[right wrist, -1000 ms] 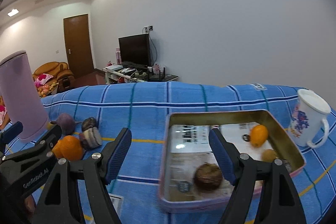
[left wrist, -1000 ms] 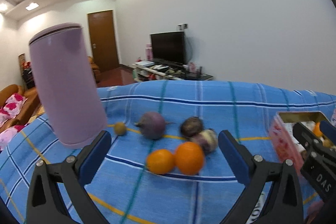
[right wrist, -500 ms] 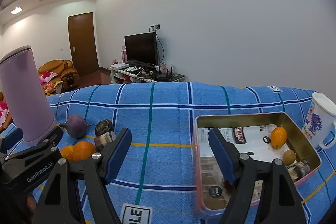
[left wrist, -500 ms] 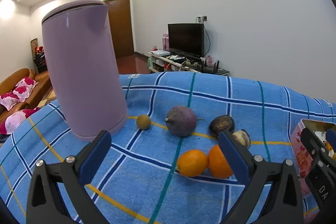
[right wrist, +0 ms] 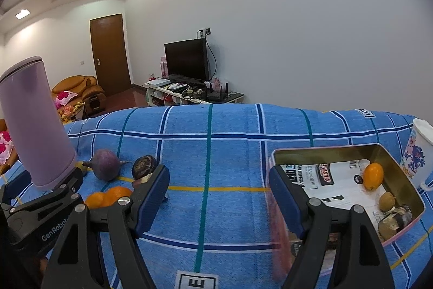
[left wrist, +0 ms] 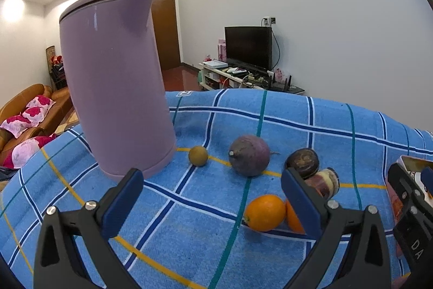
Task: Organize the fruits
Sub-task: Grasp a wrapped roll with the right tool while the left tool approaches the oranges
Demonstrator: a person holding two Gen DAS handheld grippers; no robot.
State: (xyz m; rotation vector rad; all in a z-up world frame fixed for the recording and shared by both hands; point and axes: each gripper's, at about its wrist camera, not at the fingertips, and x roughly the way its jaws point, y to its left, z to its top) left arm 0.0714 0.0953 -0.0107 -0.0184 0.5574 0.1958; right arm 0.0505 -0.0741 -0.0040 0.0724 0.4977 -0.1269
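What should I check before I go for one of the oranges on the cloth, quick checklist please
1. Left gripper open and empty: ok.
2. Right gripper open and empty: ok.
3. Nearer orange in clear view: ok; the second orange is partly hidden behind the left gripper's finger.
4. Purple kettle standing apart from the oranges: ok.
5. Tin tray has bare room for more fruit: ok.
6. Mug clear of the tray: cannot tell, it stands right beside the rim.

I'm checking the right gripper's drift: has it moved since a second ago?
Yes. In its own view the tin now sits at the right instead of the centre, so the right gripper has swung left, toward the loose fruit.
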